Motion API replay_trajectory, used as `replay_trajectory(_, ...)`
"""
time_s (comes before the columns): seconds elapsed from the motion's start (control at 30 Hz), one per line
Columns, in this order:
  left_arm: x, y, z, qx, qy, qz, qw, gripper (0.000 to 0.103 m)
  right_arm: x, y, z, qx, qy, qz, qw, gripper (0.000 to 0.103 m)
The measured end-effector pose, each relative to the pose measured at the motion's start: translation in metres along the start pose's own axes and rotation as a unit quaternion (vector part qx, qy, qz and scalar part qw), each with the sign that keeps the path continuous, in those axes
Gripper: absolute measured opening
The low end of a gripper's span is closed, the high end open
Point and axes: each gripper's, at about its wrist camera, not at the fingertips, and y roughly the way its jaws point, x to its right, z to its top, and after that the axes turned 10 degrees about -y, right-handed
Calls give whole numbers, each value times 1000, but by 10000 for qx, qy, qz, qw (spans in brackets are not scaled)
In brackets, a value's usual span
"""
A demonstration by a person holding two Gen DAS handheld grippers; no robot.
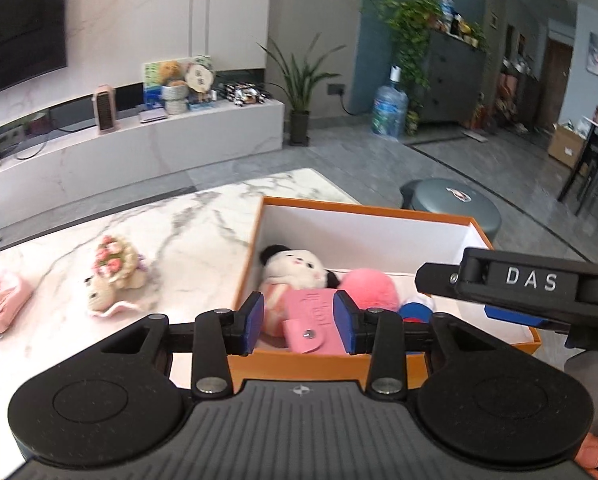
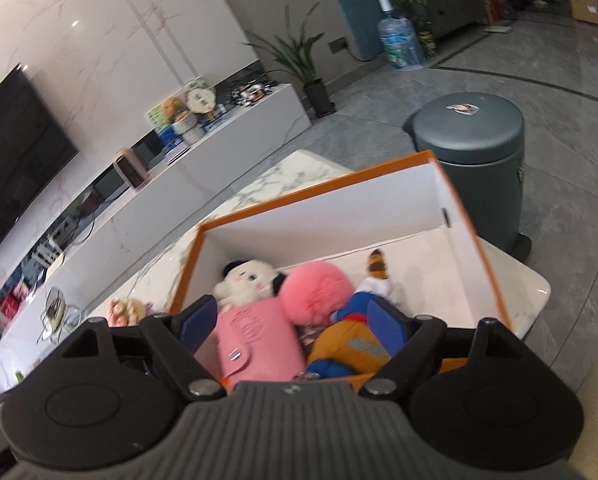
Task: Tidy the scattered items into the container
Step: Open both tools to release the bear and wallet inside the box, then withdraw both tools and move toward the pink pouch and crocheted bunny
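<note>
Orange cardboard box (image 1: 379,210) on marble bench (image 1: 147,236) already holds plush toys; crocheted bouquet doll (image 1: 113,276) outside, awaiting pickup. Left claw (image 1: 301,320) part-spread, empty; right claw (image 2: 289,318) spread, empty.

A white marble-veined wall (image 1: 147,8) carried a dark television (image 1: 15,28) above a long, low white console (image 1: 139,140), where ceiling lights glared off the stone. Grey tile floor (image 1: 359,160) ran past a potted plant (image 1: 299,80), a blue water jug (image 1: 390,108) and a grey chest of drawers (image 1: 451,80) draped with trailing vines. A round grey bin (image 2: 475,160) stood beside the marble-topped table (image 1: 159,232)
</note>
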Motion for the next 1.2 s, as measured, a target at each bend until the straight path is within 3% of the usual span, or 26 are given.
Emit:
replay_trajectory(0.27, -40, -43, -5, 356, -201, 348, 9986, 52, -54, -12, -12, -86, -567, 258, 9980, 87)
replay_trajectory(0.7, -124, -96, -15, 822, -1135, 616, 9882, 54, -140, -21, -39, -166, -1411, 449, 9888, 90)
replay_trajectory(1.2, -220, -108, -37, 735, -1948, 1001, 9729, 60, -235, 4, -80, -551, -2428, 605, 9666, 90)
